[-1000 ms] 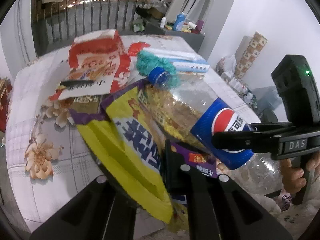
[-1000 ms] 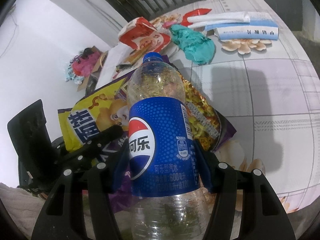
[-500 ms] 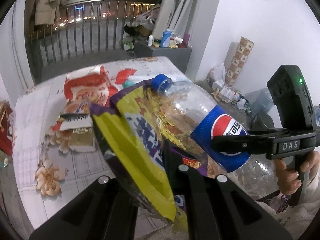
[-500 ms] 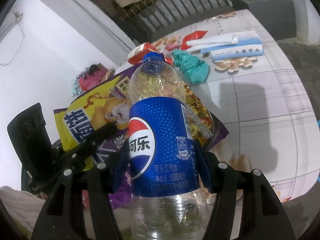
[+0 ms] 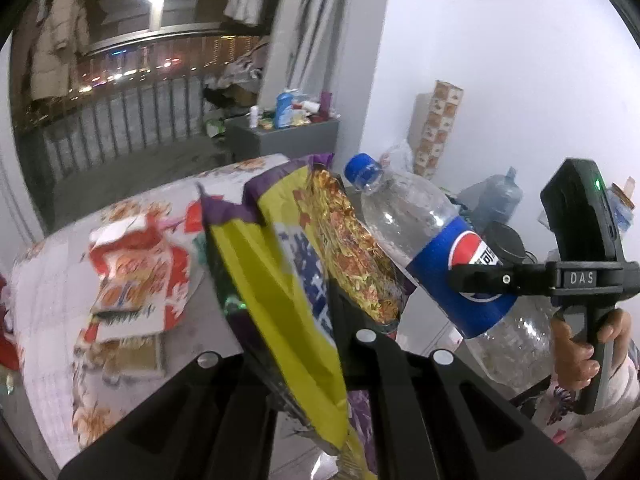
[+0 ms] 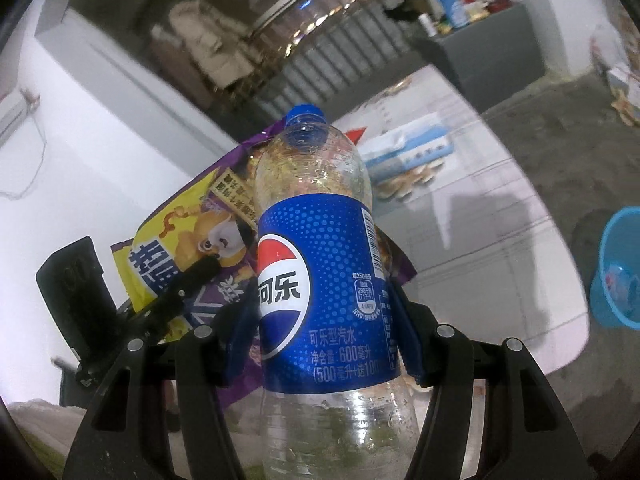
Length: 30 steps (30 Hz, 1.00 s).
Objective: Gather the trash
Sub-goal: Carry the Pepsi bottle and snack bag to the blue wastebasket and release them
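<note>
Table: a table covered with a white cloth printed with orange flowers point(image 5: 52, 392) stands below both grippers; its far end reaches toward a grey metal railing point(image 5: 120, 120).
Blue basin: a round light-blue plastic basin point(image 6: 618, 268) sits on the floor beside the table edge, at the right side of the right wrist view.
Snack bag: a large yellow and purple foil snack bag point(image 5: 296, 280) is lifted off the table and hangs tilted in the air; its shiny golden inner side faces the bottle.
Left gripper: the black left gripper point(image 5: 320, 340) is clenched tight on the lower part of the snack bag, and the foil is pinched between its two fingers.
Bottle: an empty clear plastic cola bottle with a blue label and a blue cap point(image 6: 324, 280) is also in the air, just beside the snack bag, cap pointing up and away.
Right gripper: the black right gripper point(image 6: 324, 328) grasps the bottle around the blue label; its blue pads point(image 6: 404, 336) press on both sides.
Hand: a hand point(image 5: 580, 348) wraps the handle of the right gripper, with a light sleeve below it.
Red wrapper: a crumpled red and white paper wrapper point(image 5: 136, 268) lies on the table, left of the bag.
Tissue pack: a white and blue tissue pack point(image 6: 404, 148) lies on the table behind the bottle.
</note>
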### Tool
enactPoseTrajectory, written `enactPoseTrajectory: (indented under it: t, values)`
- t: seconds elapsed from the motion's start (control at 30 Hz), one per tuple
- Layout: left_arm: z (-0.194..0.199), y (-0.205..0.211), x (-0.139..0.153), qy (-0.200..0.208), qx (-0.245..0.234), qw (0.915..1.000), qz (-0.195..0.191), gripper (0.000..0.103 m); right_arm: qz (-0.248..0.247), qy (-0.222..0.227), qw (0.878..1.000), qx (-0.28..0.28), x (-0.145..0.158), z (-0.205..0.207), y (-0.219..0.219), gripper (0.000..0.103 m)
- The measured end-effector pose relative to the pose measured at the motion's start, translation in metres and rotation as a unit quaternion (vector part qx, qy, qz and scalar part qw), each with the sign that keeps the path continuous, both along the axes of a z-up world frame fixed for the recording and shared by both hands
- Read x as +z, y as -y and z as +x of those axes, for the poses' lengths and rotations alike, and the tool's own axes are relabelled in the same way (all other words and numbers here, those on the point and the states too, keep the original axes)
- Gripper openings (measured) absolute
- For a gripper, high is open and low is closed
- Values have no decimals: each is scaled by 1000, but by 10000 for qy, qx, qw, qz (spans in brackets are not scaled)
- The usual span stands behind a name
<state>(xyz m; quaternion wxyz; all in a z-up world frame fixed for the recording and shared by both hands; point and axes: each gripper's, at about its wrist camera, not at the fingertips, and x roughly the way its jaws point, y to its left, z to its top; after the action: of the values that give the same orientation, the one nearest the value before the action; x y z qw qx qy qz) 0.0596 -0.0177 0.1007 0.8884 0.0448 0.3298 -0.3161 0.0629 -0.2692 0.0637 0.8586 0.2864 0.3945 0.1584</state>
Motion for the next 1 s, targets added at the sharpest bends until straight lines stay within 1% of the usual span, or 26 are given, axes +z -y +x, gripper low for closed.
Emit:
enactPoseTrajectory:
  t: [0.17,0.33,0.5,0.7,0.8,0.87,1.0]
  values:
    - [14,27,9,-23,-353,9994,-62,1,151,98,9987,-469,2,-15,27,58]
    - [21,58,18,42,-659,9978,-28,1,221,210,9959,-851,7,-23,52,58]
    - [32,95,25,138,-956,9953,54,1,303,289,9921,-1183,6,-30,75,58]
    - [36,141,31,201,-1302,9912,96,1,376,310,9861,-1590,2,-40,101,58]
    - [38,173,31,215,-1528,9879,149,1,395,317,9807,-1887,0,-48,120,58]
    - [38,196,30,206,-1681,9854,201,1,395,320,9748,-2171,-1,-57,136,58]
    - [41,244,22,102,-2004,9792,312,1,275,204,9568,-2886,-7,-79,171,58]
